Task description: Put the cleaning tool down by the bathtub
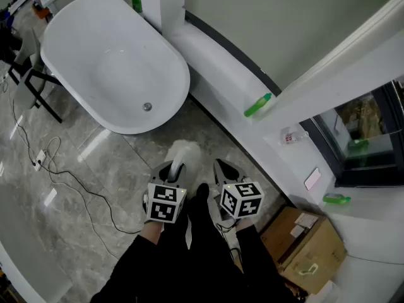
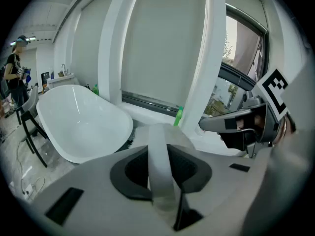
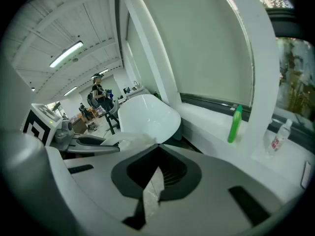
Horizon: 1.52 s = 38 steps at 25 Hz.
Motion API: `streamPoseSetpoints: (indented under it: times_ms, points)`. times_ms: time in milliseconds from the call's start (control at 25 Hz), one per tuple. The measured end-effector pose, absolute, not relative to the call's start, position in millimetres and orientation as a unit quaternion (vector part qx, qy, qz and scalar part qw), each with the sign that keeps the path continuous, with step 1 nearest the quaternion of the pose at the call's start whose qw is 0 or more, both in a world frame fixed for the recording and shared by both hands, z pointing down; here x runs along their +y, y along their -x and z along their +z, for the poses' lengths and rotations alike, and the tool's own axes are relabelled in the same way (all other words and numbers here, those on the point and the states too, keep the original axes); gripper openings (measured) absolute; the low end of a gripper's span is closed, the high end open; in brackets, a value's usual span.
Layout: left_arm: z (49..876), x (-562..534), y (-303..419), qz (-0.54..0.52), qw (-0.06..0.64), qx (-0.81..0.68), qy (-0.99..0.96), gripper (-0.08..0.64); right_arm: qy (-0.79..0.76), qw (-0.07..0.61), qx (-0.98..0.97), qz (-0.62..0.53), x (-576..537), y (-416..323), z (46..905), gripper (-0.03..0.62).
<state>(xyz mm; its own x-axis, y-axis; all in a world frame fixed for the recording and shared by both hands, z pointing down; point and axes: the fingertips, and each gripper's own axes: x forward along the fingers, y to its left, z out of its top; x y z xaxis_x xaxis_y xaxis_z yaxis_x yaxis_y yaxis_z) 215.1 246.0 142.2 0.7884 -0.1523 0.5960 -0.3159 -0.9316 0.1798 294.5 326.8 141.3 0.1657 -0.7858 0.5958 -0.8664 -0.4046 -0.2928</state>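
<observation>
The floor is of grey, marble-like tiles that shine in pale streaks. In the upper left of the head view stands a white oval bathtub. Beside its left end stands a black frame. A thin black cable lies on the tiles at the left. A white ledge runs diagonally under a pale wall, with a white column at the top. On the ledge lies a green bottle. At the right edge is a dark-framed window. A cardboard box is at the lower right. In the right gripper view, long ceiling lamps are lit at the upper left.
</observation>
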Motion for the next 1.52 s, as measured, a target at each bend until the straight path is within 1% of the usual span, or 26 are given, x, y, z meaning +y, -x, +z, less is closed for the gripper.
streamPoseSetpoints:
  times_ms: [320,680,1040,1520]
  points:
    - [127.7,221.8,-178.5,0.290,0.138,-0.173,-0.931,0.097,-0.734,0.072,-0.586,0.336,296.9,-273.1,124.7,0.000]
    - [122.6,173.7,-104.4,0.275,0.167,-0.310,-0.895,0.097,-0.647,0.119,-0.689,0.306,220.8,-221.6,110.3,0.000]
    - [134.4,144.8,-26.4,0.268,0.205,-0.449,-0.827,0.097,-0.541,0.165,-0.776,0.279,172.8,-158.7,111.6,0.000]
    - [149.4,128.9,39.0,0.228,0.242,-0.568,-0.753,0.097,-0.452,0.201,-0.824,0.276,147.2,-107.6,134.8,0.000]
